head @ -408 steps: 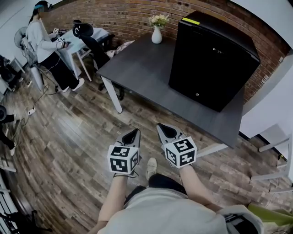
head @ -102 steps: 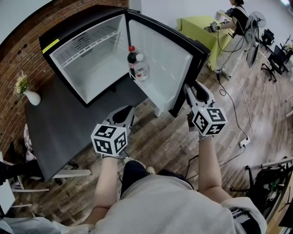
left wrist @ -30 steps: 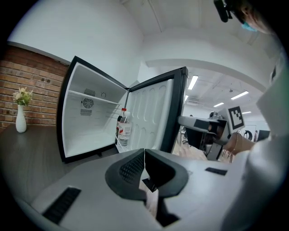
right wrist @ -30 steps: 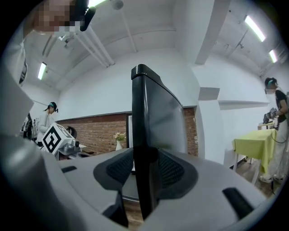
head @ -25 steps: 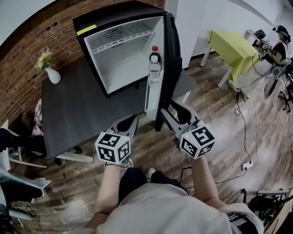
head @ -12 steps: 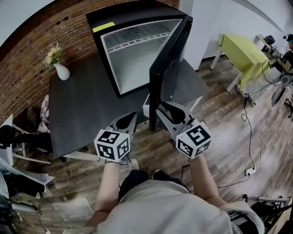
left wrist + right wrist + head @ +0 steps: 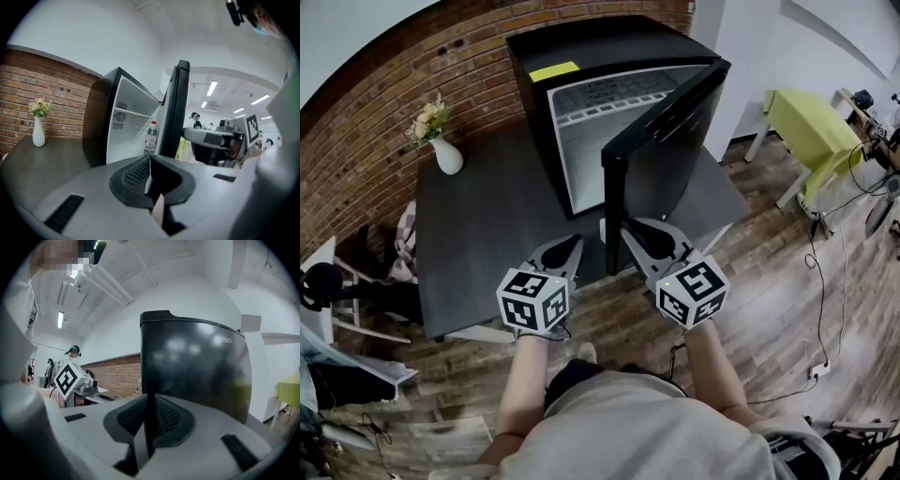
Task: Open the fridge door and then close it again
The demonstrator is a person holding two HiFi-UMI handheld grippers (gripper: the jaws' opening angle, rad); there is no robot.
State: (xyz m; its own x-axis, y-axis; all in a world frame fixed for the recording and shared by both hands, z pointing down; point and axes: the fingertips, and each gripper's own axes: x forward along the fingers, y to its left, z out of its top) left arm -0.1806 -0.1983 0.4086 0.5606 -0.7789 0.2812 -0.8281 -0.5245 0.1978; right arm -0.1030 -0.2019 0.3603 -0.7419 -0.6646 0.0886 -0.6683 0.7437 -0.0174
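The black fridge [image 7: 581,52] stands on the dark table [image 7: 487,216], its white inside showing. Its door [image 7: 675,122] hangs about half open. My right gripper [image 7: 649,242] is low at the door's black outer face [image 7: 197,371], close to the free edge. Its jaws have just been closing and now stand a narrow slit apart [image 7: 149,413] with nothing between them. My left gripper [image 7: 565,251] hovers over the table's front edge, shut and empty [image 7: 149,164], pointing into the gap between the cabinet [image 7: 126,122] and the door [image 7: 176,112]. A clear bottle [image 7: 150,138] stands in the door shelf.
A white vase with flowers [image 7: 445,150] sits at the table's back left by the brick wall. A lime-green table [image 7: 802,117] stands to the right, with cables [image 7: 820,309] on the wood floor. Chairs [image 7: 337,291] crowd the left side.
The door has swung further towards the cabinet, so the bottles in it no longer show in the head view. Both grippers have moved along with it, closer to the table.
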